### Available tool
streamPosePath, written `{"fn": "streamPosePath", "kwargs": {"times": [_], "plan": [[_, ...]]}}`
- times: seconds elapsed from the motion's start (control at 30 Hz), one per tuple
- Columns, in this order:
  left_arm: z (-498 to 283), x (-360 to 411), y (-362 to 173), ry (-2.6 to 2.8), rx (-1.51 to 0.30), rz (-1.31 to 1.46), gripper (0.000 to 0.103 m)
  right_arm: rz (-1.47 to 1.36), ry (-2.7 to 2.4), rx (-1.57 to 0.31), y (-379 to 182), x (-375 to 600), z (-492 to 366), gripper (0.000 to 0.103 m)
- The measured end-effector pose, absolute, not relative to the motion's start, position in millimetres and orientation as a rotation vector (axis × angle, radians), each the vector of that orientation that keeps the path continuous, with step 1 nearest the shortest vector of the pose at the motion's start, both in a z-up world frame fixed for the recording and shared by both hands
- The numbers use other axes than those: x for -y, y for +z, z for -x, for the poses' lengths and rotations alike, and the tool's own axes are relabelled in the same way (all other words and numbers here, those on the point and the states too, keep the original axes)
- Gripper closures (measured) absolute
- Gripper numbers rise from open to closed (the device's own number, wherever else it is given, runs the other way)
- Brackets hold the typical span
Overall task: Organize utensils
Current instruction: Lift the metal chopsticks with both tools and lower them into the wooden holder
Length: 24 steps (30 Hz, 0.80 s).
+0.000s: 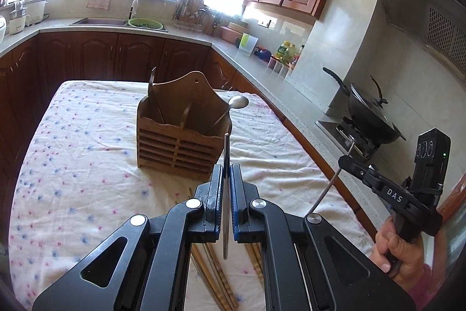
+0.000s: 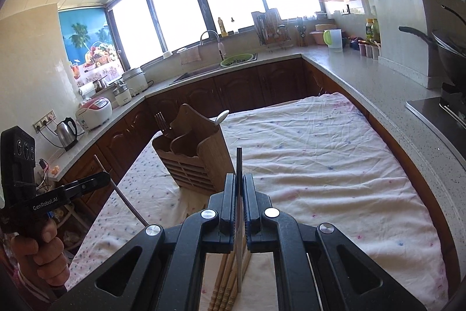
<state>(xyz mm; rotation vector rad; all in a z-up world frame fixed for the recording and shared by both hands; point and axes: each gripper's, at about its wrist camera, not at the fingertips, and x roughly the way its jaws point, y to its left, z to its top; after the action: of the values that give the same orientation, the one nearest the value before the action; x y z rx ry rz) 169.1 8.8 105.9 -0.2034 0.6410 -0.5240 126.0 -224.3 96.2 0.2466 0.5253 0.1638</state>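
A wooden utensil holder point(image 1: 180, 136) stands on the cloth-covered table point(image 1: 75, 142), with a fork point(image 1: 151, 89) and a spoon point(image 1: 237, 102) in it. It also shows in the right wrist view point(image 2: 195, 159). My left gripper point(image 1: 226, 174) is shut on a thin metal chopstick point(image 1: 226, 153), held upright just in front of the holder. My right gripper point(image 2: 239, 184) is shut on another metal chopstick point(image 2: 239, 162), to the right of the holder. Several wooden chopsticks point(image 2: 230, 276) lie on the cloth below both grippers.
A kitchen counter point(image 1: 262, 77) with bottles and jars runs along the right. A wok point(image 1: 370, 115) sits on the stove at right. A sink point(image 2: 209, 69), a rice cooker and a kettle point(image 2: 67, 133) stand along the far counters.
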Motion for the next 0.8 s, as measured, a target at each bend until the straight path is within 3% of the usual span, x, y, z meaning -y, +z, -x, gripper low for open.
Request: {"fn": "streamPosePath", "kwargs": {"times": [0.33, 0.8], "plan": [[-171, -22, 123, -0.505, -0.579, 0.214, 0.099, -0.240, 0.183, -0.485, 113, 218, -133, 0.098], [-225, -52, 195, -0.386, -0.348, 0.200, 0.099, -0.299, 0.236, -0.309, 174, 207, -186, 0.099]]}}
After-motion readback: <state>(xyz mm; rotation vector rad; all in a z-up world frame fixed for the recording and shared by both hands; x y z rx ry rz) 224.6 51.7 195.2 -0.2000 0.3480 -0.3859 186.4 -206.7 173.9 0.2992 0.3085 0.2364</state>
